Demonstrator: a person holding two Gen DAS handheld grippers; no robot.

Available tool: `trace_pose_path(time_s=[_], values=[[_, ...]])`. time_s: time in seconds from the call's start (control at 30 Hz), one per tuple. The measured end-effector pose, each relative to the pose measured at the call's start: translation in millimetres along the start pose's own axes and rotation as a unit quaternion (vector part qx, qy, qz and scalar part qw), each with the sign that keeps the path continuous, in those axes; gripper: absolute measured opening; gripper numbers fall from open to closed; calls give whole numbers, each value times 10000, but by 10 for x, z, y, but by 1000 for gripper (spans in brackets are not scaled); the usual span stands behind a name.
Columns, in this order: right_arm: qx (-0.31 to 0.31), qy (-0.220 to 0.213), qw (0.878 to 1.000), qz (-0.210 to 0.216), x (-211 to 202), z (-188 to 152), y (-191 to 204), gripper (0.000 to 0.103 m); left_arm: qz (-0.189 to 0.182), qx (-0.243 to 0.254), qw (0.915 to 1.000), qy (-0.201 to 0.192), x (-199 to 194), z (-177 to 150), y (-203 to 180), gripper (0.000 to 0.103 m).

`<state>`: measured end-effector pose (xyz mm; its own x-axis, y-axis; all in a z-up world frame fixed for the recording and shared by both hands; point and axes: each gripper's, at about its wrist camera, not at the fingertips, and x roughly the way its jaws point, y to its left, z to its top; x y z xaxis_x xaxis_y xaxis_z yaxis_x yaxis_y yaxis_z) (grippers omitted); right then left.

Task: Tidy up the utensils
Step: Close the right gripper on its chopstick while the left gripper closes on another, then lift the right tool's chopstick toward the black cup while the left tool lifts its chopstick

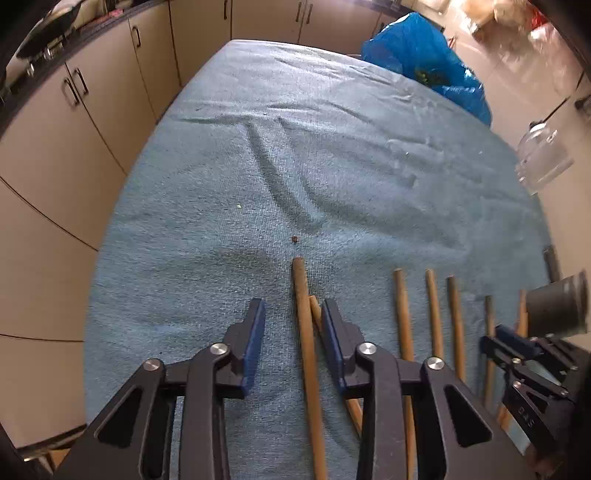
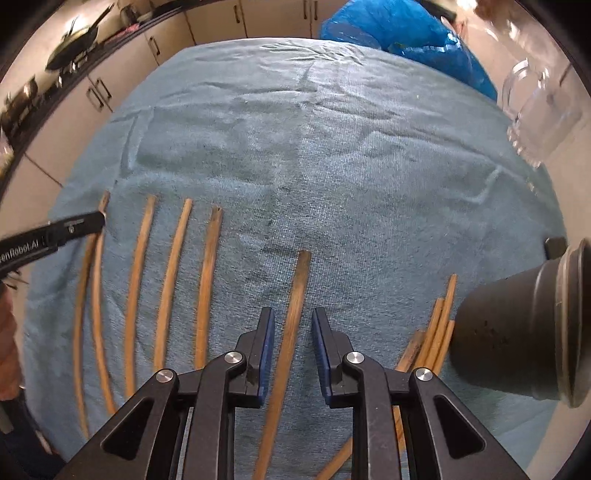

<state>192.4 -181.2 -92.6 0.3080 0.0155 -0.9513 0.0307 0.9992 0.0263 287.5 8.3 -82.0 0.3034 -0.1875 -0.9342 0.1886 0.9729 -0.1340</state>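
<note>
Chopstick (image 2: 290, 332) lies lengthwise between the parted, non-gripping pads of the right gripper (image 2: 293, 325), closer than the left gripper (image 1: 293, 321), likewise spread over another stick (image 1: 304, 332).

Both wrist cameras look steeply down, close over the blue towel (image 1: 332, 155). They share its row of chopsticks (image 2: 207, 280).

Home kitchen: beige cabinet doors (image 1: 92, 110) with dark bar handles under a dark countertop (image 2: 122, 29), pans (image 2: 74, 35) on top; table draped in a blue towel (image 1: 314, 166).
</note>
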Motion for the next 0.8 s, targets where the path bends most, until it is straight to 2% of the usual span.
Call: trace_pose_path(time_s=[0.07,0.17,0.37,0.5,0.63,0.7,0.73,0.77,0.8], values=[[-62,-4,9999,-145,-3,-3,47,22,-103,-43,9999,-10,-17,-40,22,26],[30,14,10000,-55,-1,5,17,22,-565,-158,9983,43,-42,-84,122,26],[148,12,9997,190,2,10,-115,22,-662,-221,9976,30,-57,-123,220,26],[152,15,9997,183,11,26,-133,22,-422,-113,9990,27,-56,-122,131,25],[82,33,9999,69,7,19,-82,22,96,32,9999,21,-17,-65,-12,25],[-1,48,10000,-78,8,35,-21,20,449,137,9989,-71,11,-48,-99,19],[-46,42,9999,-100,1,32,23,16,578,158,9981,-125,17,-48,-122,11],[-124,42,9999,-89,1,35,54,10,685,127,9974,-202,15,-58,-122,8],[-107,31,9999,-83,-1,38,52,10,586,70,9979,-252,2,-69,-103,7]])
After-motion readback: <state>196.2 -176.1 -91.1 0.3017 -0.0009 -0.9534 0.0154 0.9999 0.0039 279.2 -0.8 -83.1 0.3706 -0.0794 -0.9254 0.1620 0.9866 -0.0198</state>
